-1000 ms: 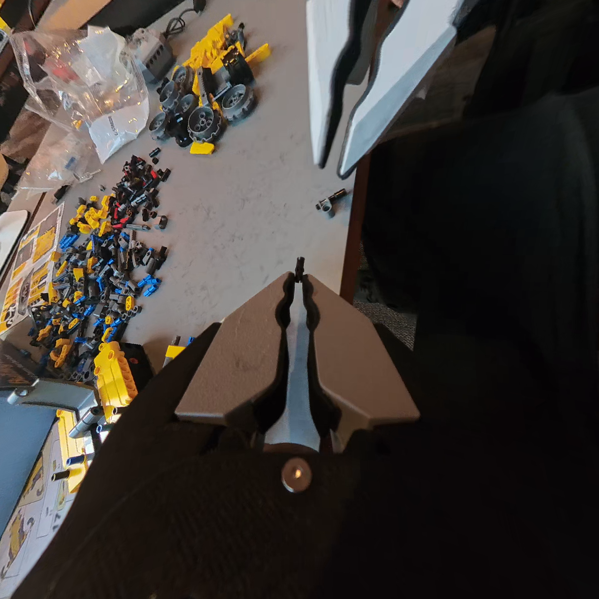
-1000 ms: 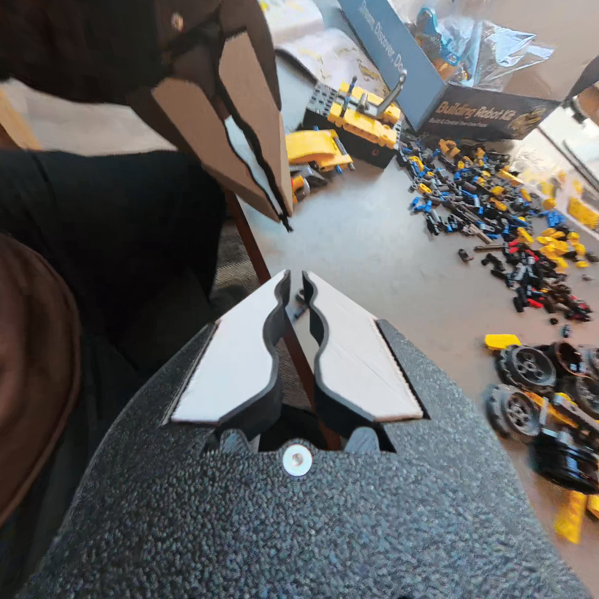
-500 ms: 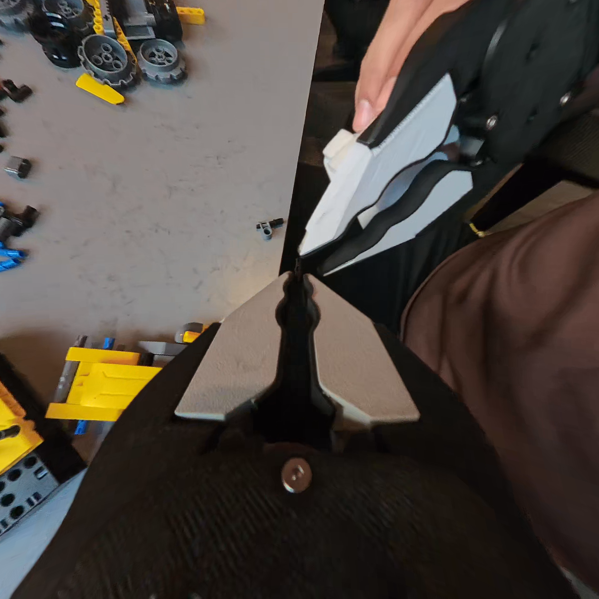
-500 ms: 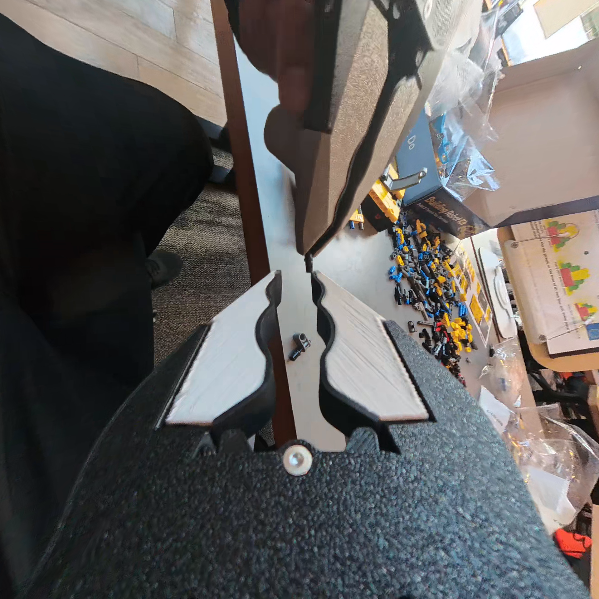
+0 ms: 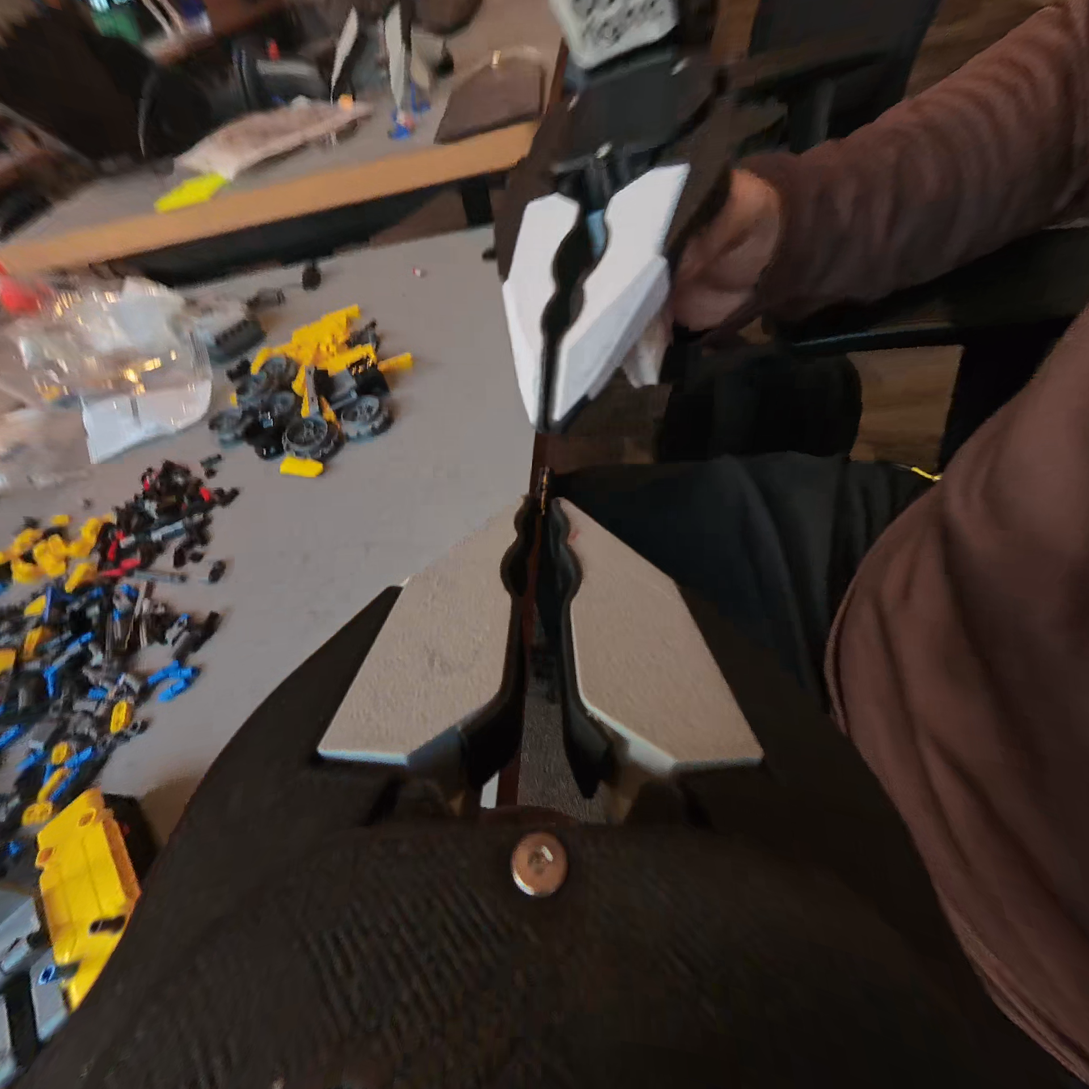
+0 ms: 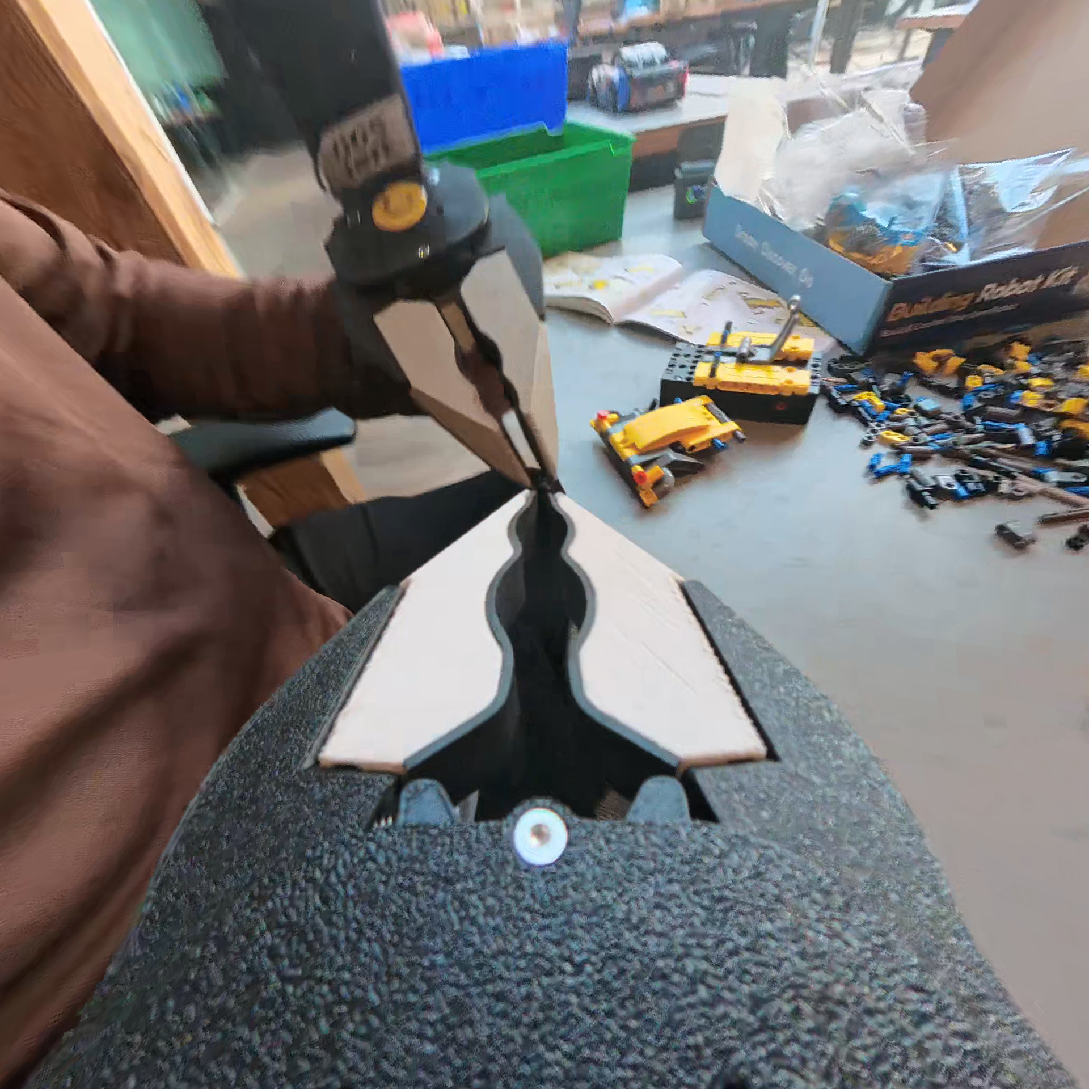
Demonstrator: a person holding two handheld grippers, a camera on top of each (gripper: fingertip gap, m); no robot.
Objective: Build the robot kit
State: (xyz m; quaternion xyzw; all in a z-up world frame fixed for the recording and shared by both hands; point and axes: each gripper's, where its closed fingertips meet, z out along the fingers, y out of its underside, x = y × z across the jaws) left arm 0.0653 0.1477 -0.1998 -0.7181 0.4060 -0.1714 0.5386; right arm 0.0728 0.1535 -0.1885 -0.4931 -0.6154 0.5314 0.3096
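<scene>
My left gripper [image 5: 543, 501] is shut on a small black pin [image 5: 545, 483] that sticks out past its tips, held in the air over the edge of the grey table [image 5: 383, 530]. My right gripper [image 6: 541, 496] has its jaws a narrow gap apart and holds nothing. In the right wrist view the left gripper [image 6: 537, 477] points down at it, tips almost meeting. In the left wrist view the right gripper [image 5: 548, 421] hangs a short way above the pin, apart from it. A person's brown sleeve [image 5: 972, 648] is on the right.
On the table lie a pile of small black, blue and yellow parts [image 5: 88, 619], a heap of grey wheels and yellow pieces [image 5: 306, 401], a plastic bag [image 5: 106, 353], a yellow vehicle piece [image 6: 666, 436], a black and yellow block [image 6: 742, 371], a booklet [image 6: 648, 294] and an open box [image 6: 884, 283].
Both grippers have swung up to a flatter angle and now face each other tip to tip. The right gripper's jaws have narrowed. The left still holds the black pin.
</scene>
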